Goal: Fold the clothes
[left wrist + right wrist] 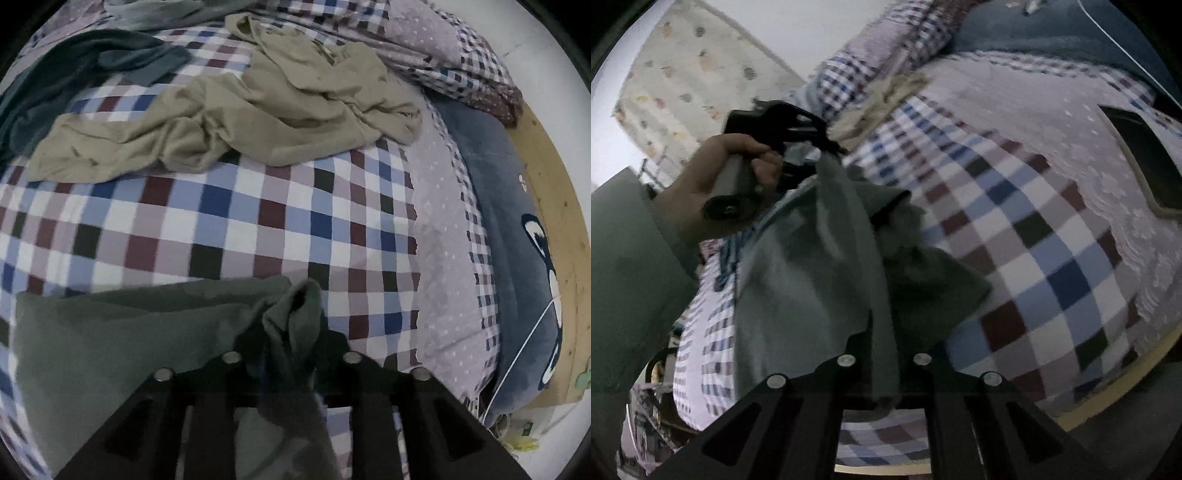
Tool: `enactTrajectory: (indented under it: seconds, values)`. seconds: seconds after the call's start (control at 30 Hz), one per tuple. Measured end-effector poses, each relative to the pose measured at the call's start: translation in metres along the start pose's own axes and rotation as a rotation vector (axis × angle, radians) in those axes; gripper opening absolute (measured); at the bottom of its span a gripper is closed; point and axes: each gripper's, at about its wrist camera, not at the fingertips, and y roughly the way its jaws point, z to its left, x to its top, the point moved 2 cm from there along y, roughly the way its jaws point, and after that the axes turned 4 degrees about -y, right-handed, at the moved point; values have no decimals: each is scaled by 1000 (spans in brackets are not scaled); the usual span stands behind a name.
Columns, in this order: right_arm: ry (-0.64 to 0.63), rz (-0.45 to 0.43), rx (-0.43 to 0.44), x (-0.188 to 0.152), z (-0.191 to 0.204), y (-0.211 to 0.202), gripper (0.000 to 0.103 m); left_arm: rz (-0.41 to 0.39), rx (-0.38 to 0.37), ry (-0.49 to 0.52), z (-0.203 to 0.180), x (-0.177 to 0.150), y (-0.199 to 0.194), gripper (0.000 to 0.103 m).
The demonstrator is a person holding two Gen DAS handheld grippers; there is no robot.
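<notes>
Grey-green garment (122, 332) pinched by both the left gripper (291, 332) and the right gripper (882, 343), lifted above checked bedspread (229, 221); beige clothing (258, 114) crumpled near far edge.

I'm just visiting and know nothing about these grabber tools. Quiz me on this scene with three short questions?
1. True or false: both grippers are clamped on the same grey-green garment.
2. What colour is the crumpled garment lying further up the checked bedspread?
3. Multiple choice: the left gripper, seen from the right wrist view, is held by A) a bare hand, B) a stand, C) nothing.

Key: 1 true; 2 beige; 3 A, the hand. The right gripper pinches cloth too.
</notes>
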Motion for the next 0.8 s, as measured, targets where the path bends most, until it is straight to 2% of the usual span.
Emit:
enactTrajectory:
  seconds: [0.07, 0.17, 0.23, 0.27, 0.37, 0.47, 0.53, 0.6, 0.7, 0.8]
  values:
    - [41, 16, -37, 1, -10, 4, 5, 29, -73, -7, 1, 2, 2, 62]
    - [92, 19, -84, 2, -23, 0, 8, -29, -128, 17, 16, 5, -33, 72]
    - [97, -4, -132, 5, -27, -8, 15, -72, -162, 35, 26, 6, -59, 72]
    - [95, -17, -148, 7, -27, -13, 16, -103, -159, 46, 36, 5, -73, 73]
    - [82, -52, -162, 13, -29, -25, 26, -214, -107, 78, 76, -3, -116, 86]
    - [28, -79, -118, 30, -23, -32, 36, -278, -72, 48, 128, -15, -138, 86]
    - [-21, -82, -33, 46, -13, -32, 46, -265, -85, 3, 158, -21, -138, 86]
    - [-84, -75, 21, 65, -1, -26, 49, -246, -120, -24, 180, -28, -134, 86]
    - [-192, -55, 60, 98, 20, -5, 55, -227, -182, -8, 190, -42, -121, 86]
    - [-243, -16, 81, 132, 39, 31, 56, -197, -233, 31, 183, -47, -103, 86]
